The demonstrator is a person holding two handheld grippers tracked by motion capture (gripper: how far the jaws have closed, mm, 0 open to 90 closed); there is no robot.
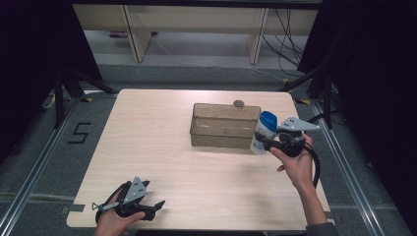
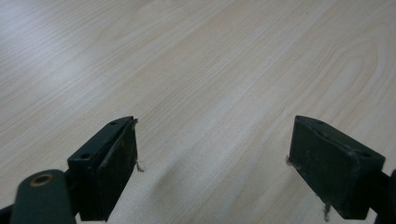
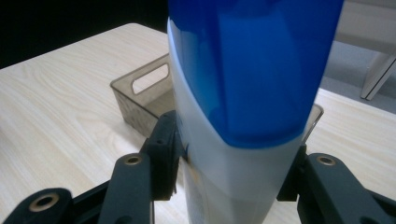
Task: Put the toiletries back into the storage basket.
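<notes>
A pale wood-grain table [image 1: 162, 162] sits on a grey floor [image 1: 44, 162], flanked by metal rails [image 1: 29, 182] running along both sides. A black "5" [image 1: 79, 132] is marked on the floor at left. Beyond the table stands light wooden shelving or a bench frame [image 1: 142, 34], with loose cables [image 1: 285, 39] trailing down at right. Dark curtains, or perhaps panels [image 1: 29, 59], close in both sides, and black stand legs [image 1: 69, 86] show at left. Light falls evenly from above.

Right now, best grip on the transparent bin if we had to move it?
Take the bin by an end wall at its handle slot, coming down from above. It lies open-topped and flat on the table; the slot gives the fingers a rim to pinch.
</notes>
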